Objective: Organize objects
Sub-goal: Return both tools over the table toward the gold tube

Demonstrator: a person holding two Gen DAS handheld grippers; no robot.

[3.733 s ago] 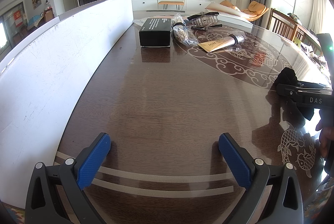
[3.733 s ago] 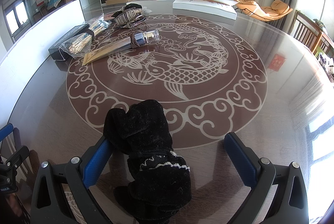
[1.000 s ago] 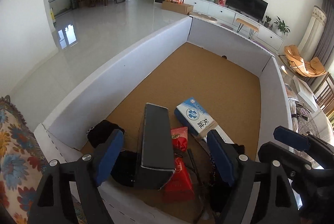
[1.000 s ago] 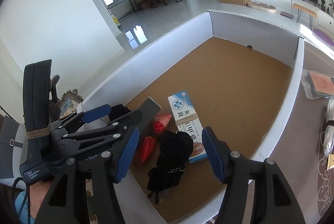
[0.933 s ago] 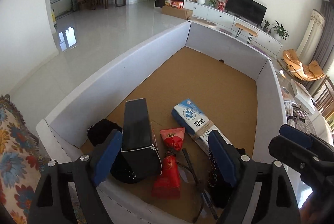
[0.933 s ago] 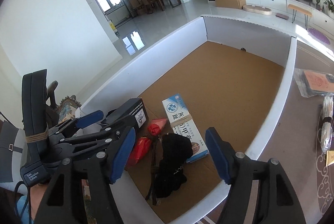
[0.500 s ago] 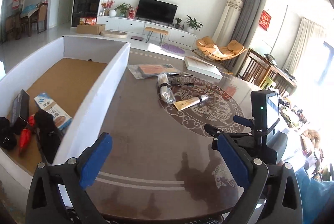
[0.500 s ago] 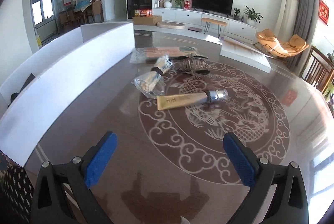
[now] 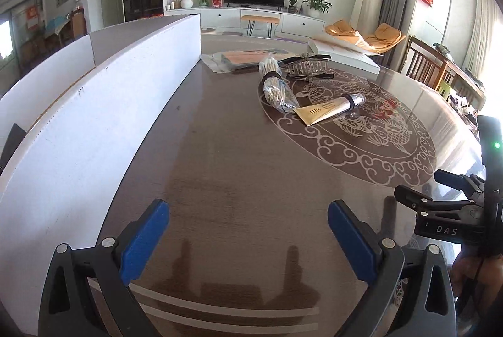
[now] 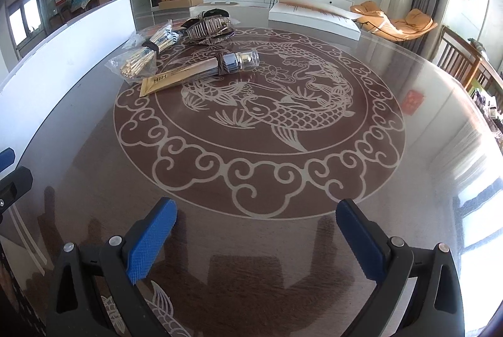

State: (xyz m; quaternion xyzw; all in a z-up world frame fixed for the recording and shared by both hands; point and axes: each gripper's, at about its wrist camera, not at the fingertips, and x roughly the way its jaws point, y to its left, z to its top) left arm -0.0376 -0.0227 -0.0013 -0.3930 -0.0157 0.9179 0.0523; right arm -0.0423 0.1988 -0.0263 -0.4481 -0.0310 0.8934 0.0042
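Observation:
My left gripper (image 9: 248,234) is open and empty, low over the dark round table (image 9: 239,167) beside the white box wall (image 9: 94,117). My right gripper (image 10: 256,238) is open and empty over the table's near edge; it also shows in the left wrist view (image 9: 440,205). Far ahead lie a gold tube with a silver cap (image 9: 330,109) (image 10: 201,69), a clear bag of sticks (image 9: 275,85) (image 10: 144,58), a large hair claw (image 9: 309,66) (image 10: 209,25) and a flat packet (image 9: 239,58).
A white flat box (image 10: 314,14) lies at the table's far side. A black box corner (image 9: 11,139) shows inside the white box at left. Wooden chairs (image 10: 465,60) stand at the right. A red tag (image 10: 412,101) lies on the table's right part.
Both grippers have swung from over the white box back to the table and dropped low over it. The black box and black cloth stay in the white box.

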